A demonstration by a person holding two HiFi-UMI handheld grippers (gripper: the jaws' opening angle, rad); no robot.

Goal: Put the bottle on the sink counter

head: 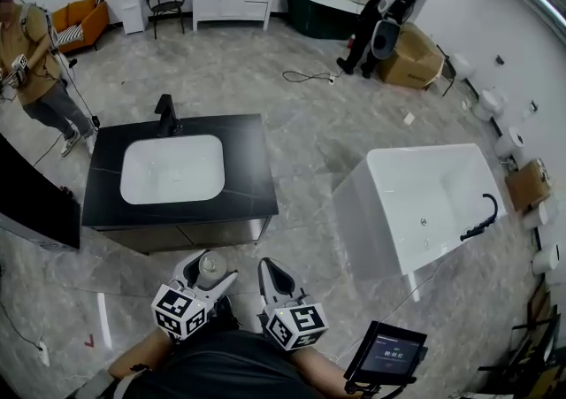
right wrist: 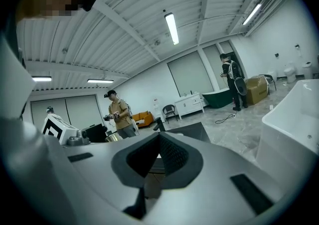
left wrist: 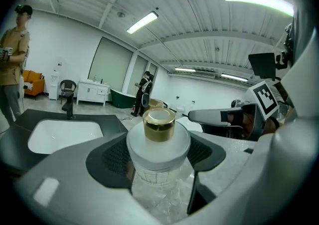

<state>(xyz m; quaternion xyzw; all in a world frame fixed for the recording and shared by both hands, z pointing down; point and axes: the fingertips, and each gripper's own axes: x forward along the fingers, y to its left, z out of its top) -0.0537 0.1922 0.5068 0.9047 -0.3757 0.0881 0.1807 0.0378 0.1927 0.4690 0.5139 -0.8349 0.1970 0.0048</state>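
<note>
A frosted bottle with a gold cap (head: 210,266) (left wrist: 159,125) stands upright between the jaws of my left gripper (head: 208,280) (left wrist: 158,155), which is shut on its body. It hangs low, in front of the black sink counter (head: 252,178) with its white basin (head: 172,169) and black faucet (head: 165,114). The counter also shows at the left of the left gripper view (left wrist: 107,121). My right gripper (head: 273,280) (right wrist: 159,156) is beside the left one, jaws closed together with nothing in them. The gold cap (right wrist: 113,137) peeks in at its view's left.
A white bathtub (head: 424,203) stands to the right of the counter. A person in a tan shirt (head: 35,61) stands at the far left, another in black (head: 382,8) at the back. A tablet (head: 386,351) sits by my right side. A dark panel (head: 35,198) flanks the counter's left.
</note>
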